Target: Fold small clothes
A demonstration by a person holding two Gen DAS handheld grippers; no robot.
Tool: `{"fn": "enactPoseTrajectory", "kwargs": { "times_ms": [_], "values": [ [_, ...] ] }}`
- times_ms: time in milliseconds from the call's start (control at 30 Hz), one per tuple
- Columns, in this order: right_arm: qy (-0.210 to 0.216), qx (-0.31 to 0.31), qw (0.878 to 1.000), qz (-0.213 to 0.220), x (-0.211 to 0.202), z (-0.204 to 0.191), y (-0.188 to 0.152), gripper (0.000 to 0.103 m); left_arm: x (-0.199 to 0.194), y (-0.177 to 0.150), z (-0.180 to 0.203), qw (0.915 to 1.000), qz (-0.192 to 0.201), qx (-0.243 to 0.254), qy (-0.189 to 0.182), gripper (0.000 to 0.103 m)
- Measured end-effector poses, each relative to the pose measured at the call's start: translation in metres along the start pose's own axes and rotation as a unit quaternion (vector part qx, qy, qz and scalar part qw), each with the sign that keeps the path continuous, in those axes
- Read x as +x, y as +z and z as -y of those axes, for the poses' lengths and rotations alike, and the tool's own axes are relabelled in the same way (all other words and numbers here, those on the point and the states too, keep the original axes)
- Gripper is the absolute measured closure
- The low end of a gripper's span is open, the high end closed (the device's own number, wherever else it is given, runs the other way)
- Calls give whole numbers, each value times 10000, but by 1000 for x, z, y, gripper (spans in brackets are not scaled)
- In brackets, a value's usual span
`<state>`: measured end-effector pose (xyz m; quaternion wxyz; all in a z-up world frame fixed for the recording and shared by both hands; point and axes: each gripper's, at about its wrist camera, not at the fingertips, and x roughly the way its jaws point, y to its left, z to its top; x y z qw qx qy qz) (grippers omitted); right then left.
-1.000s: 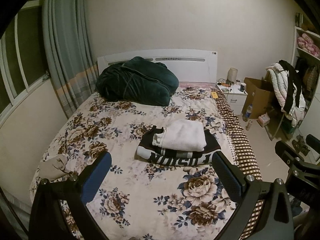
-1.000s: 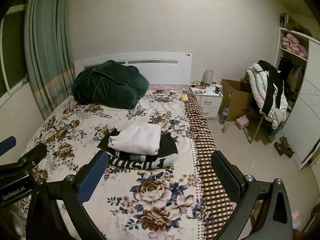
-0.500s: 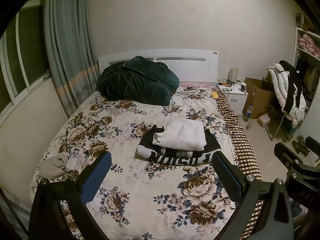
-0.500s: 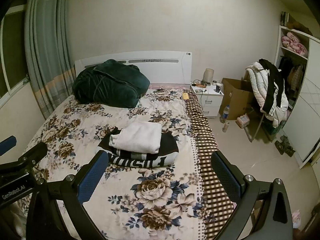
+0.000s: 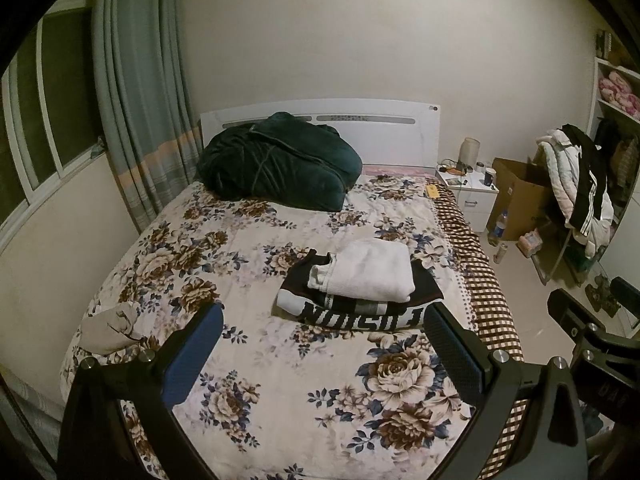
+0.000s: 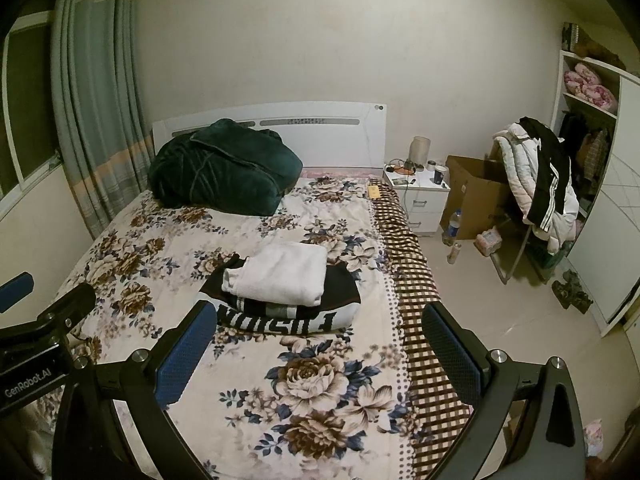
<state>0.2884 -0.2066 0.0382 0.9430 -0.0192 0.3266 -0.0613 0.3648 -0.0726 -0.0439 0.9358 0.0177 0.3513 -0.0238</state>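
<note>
White garment (image 5: 368, 270) on black-and-white garment (image 5: 360, 312), floral bedspread (image 5: 248, 248).

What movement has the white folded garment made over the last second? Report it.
No. The white folded garment still lies atop the black lettered shirt, at the same spot against the flowers of the bedspread in both views.

Pretty dim room, plain cream wall (image 6: 280, 40) and pale tile floor (image 6: 500, 320). Bed (image 6: 140, 240) with a floral cover and white headboard (image 6: 320, 136) sits against the far wall. Window (image 5: 36, 120) and grey-green curtain (image 5: 136, 100) on the left. Right of the bed there's a white nightstand (image 6: 424, 196), then a cardboard box (image 6: 472, 200), and white shelves (image 6: 592, 120) at the far right.
</note>
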Motion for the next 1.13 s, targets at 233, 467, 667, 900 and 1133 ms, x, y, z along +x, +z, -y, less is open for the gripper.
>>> {"fn": "enactPoseTrajectory", "kwargs": {
  "times_ms": [233, 467, 667, 900, 1133],
  "values": [
    [-13, 24, 10000, 6, 0, 0, -2, 0, 0, 0, -1, 10000, 5, 12, -9, 0],
    [-16, 39, 10000, 2, -1, 0, -4, 0, -1, -1, -3, 10000, 11, 7, -1, 0],
    [-17, 35, 10000, 5, -2, -2, -4, 0, -1, -1, -4, 10000, 8, 8, -5, 0],
    [-29, 49, 10000, 12, -2, -2, -6, 0, 0, -1, -3, 10000, -2, 5, -16, 0],
    [-31, 54, 10000, 10, -5, -5, -7, 0, -5, -2, -9, 10000, 50, -18, 1, 0]
  ]
}}
